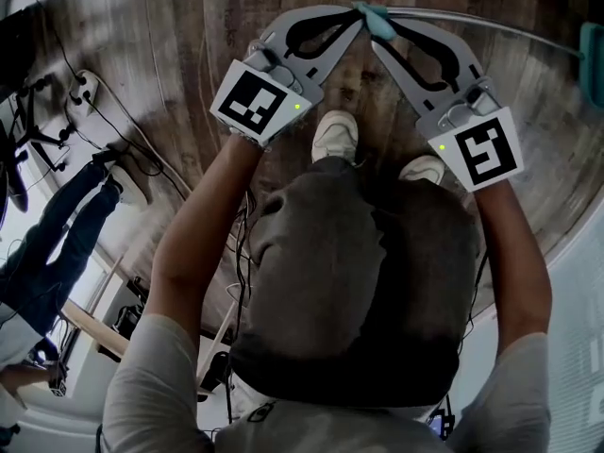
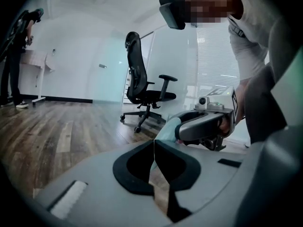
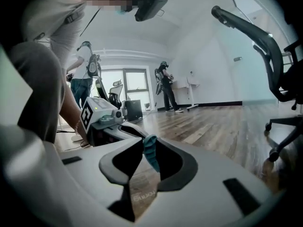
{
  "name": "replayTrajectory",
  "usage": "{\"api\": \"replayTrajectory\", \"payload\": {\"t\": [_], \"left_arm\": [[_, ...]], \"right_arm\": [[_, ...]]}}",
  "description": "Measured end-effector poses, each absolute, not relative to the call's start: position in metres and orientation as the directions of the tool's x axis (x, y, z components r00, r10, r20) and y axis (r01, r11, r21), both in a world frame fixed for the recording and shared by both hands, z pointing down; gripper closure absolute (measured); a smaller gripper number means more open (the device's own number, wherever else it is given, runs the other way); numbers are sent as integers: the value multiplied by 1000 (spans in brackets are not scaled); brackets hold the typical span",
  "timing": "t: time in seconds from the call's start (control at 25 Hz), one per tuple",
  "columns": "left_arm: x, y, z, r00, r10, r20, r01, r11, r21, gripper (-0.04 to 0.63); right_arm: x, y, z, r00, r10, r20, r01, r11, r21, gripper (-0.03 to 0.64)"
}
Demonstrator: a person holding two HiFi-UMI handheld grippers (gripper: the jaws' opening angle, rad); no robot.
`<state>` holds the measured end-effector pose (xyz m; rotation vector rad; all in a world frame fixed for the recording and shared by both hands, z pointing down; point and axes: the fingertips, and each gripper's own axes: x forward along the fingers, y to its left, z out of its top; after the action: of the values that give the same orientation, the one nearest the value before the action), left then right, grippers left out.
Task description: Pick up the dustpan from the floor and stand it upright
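Teal handle grip [image 1: 377, 22] is clamped between the right gripper's [image 3: 150, 151] fingers. The left gripper's [image 2: 154, 148] fingers are pressed together, tips against it. Its rod [image 1: 528, 34] runs above the wooden floor [image 1: 189, 26] to the dustpan [image 1: 594, 53].

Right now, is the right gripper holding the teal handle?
Yes, the right gripper has its fingers closed on the teal handle.

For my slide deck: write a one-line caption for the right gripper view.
Right tool pinches the dustpan's teal handle tip above a wooden floor, left tool alongside.
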<state>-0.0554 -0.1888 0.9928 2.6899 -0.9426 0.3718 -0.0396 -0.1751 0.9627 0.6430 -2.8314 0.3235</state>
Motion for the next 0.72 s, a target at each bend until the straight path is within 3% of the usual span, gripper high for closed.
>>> {"api": "replayTrajectory", "payload": {"t": [0.2, 0.72], "left_arm": [[-44, -187, 939, 777, -557, 293, -616, -770, 168, 591], [-50, -214, 880, 801, -486, 348, -565, -807, 174, 591]], "right_arm": [[-28, -173, 912, -866, -434, 248, -481, 860, -172, 538], [-28, -206, 859, -847, -458, 270, -526, 797, -297, 537]]}}
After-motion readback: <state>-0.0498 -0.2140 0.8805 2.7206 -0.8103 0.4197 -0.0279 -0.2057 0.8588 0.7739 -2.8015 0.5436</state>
